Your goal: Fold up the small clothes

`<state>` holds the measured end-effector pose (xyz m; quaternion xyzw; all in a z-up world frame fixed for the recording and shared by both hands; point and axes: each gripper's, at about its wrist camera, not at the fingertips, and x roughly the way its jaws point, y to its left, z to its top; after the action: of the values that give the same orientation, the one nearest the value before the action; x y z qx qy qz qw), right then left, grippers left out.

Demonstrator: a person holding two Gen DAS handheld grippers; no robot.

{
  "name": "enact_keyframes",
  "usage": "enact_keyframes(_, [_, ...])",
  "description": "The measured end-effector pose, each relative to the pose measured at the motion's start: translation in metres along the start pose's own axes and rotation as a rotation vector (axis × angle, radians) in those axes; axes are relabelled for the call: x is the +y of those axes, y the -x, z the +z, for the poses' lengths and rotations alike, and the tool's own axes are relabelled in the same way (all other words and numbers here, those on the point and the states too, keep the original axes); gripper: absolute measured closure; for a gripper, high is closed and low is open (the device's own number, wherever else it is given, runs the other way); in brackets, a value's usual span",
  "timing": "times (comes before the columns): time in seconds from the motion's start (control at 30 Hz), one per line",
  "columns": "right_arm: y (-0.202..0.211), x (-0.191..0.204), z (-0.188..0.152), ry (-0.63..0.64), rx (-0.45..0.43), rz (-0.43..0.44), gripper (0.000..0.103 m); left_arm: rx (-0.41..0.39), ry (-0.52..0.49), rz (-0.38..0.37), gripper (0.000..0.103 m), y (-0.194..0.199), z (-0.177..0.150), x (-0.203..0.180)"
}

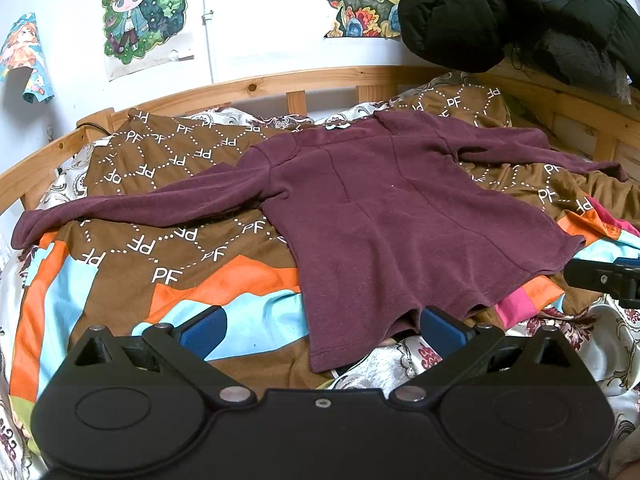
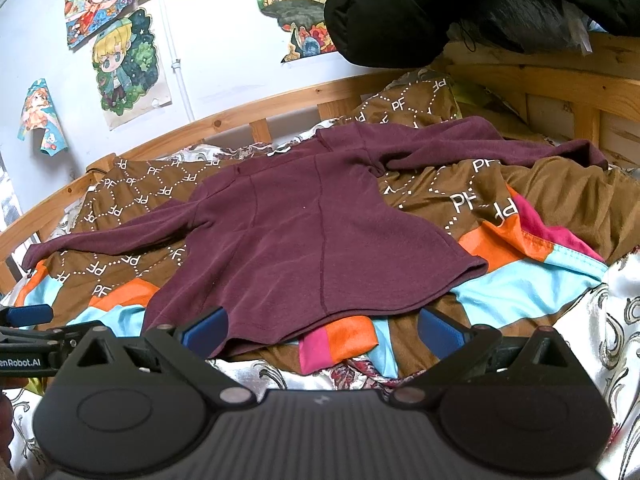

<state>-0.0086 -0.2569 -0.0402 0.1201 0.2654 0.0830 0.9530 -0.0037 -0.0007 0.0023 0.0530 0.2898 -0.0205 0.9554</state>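
A small maroon long-sleeved top point(image 1: 384, 216) point(image 2: 296, 236) lies flat on the bed, back up, collar toward the wall, both sleeves spread out to the sides. My left gripper point(image 1: 322, 330) is open just short of the hem's left corner, its blue pads point(image 1: 204, 332) wide apart and holding nothing. My right gripper point(image 2: 320, 330) is open too, in front of the hem's middle and right part, with its left pad point(image 2: 206, 330) by the hem edge. Each gripper shows at the other view's edge: the right gripper point(image 1: 604, 278), the left gripper point(image 2: 28, 328).
The top rests on a brown "PF" patterned blanket point(image 1: 160, 248) with orange, light blue and pink blocks, over a floral sheet point(image 1: 600, 344). A wooden bed rail point(image 1: 256, 88) runs behind. A black padded jacket point(image 1: 500, 8) hangs at the upper right. Drawings are stuck on the wall.
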Motion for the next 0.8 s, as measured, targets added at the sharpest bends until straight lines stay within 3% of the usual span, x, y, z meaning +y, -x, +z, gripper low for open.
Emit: enact_keyframes(0.8, [-0.0002,-0.0007,0.0003,-0.006,0.005,-0.001,0.000,0.009,0.006,-0.001,0.001,-0.0028,-0.0017,0.0017])
